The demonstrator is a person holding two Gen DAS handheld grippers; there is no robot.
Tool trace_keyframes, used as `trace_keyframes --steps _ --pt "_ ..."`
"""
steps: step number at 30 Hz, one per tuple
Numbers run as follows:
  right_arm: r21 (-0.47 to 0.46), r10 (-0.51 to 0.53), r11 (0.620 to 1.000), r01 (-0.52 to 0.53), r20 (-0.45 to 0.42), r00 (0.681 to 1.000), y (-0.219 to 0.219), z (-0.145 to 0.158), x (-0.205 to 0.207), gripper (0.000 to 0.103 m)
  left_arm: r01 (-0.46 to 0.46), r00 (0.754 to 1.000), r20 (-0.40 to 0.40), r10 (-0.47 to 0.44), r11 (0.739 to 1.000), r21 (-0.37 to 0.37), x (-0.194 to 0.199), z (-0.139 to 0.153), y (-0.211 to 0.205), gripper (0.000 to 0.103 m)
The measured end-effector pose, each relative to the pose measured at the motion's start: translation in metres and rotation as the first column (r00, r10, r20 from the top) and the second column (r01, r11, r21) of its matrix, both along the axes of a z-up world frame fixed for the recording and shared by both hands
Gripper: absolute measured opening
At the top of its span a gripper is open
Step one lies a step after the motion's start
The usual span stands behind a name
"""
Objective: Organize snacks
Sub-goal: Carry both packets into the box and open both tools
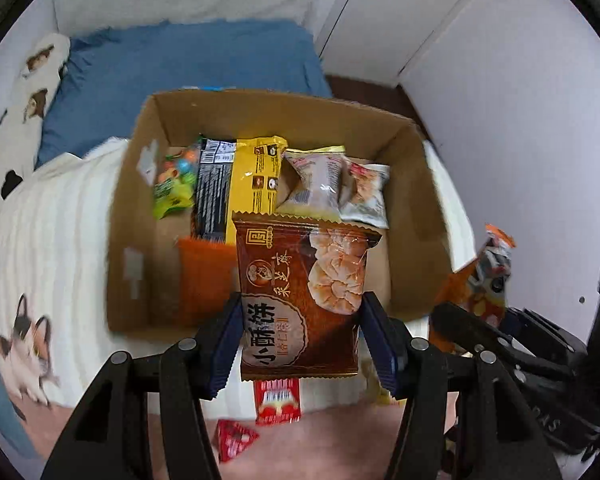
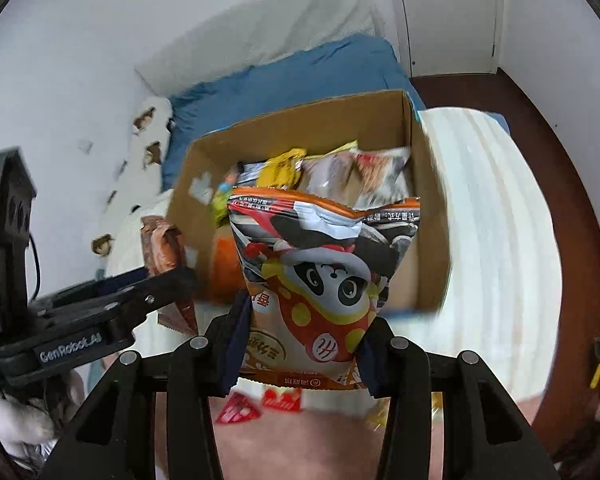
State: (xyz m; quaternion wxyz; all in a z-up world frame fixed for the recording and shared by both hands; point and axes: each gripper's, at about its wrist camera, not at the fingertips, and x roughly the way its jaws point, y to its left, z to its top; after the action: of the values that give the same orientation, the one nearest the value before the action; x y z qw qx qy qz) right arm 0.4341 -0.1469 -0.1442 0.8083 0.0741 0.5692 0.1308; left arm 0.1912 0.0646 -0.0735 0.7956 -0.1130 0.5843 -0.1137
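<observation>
My left gripper is shut on a brown pastry packet, held up above the near edge of an open cardboard box. My right gripper is shut on an orange panda snack bag, also raised in front of the box. The box stands on a white blanket and holds several snacks: a green candy bag, a yellow-black packet, two pale packets and an orange pack. Each gripper shows in the other's view, the right one and the left one.
Two red packets and a yellow wrapper lie on the bedding below the grippers. A blue pillow lies behind the box, a cat-print cover to the left. White cupboard doors and dark wooden floor are on the right.
</observation>
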Motion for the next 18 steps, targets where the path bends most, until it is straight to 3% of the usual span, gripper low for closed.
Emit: trace_keyframes --steps 5,9,13,16,18 --pt "-0.083 0.015 0.996 -0.021 -0.073 0.997 -0.001 -0.035 0.056 0.049 0.019 0.99 -0.139 -0.014 0.999 0.036 0.048 -0.04 -0.01 0.055" --pt "-0.101 0.016 0.994 -0.032 -0.151 0.988 0.006 -0.083 0.072 0.049 0.036 0.972 -0.233 -0.023 0.998 0.051 0.065 -0.076 -0.015 0.055" --pt "-0.101 0.043 0.993 -0.068 -0.234 0.971 0.004 -0.115 0.078 0.049 0.05 0.962 -0.27 -0.031 0.997 0.062 0.067 -0.099 -0.018 0.055" --pt "-0.15 0.055 0.984 -0.101 -0.281 0.958 0.006 -0.138 0.081 0.053 0.036 0.95 -0.312 -0.018 0.998 0.051 0.064 -0.114 -0.017 0.055" --pt "-0.163 0.073 0.978 -0.127 -0.301 0.951 0.01 -0.142 0.079 0.062 0.031 0.945 -0.328 -0.011 0.998 0.056 0.062 -0.123 -0.016 0.06"
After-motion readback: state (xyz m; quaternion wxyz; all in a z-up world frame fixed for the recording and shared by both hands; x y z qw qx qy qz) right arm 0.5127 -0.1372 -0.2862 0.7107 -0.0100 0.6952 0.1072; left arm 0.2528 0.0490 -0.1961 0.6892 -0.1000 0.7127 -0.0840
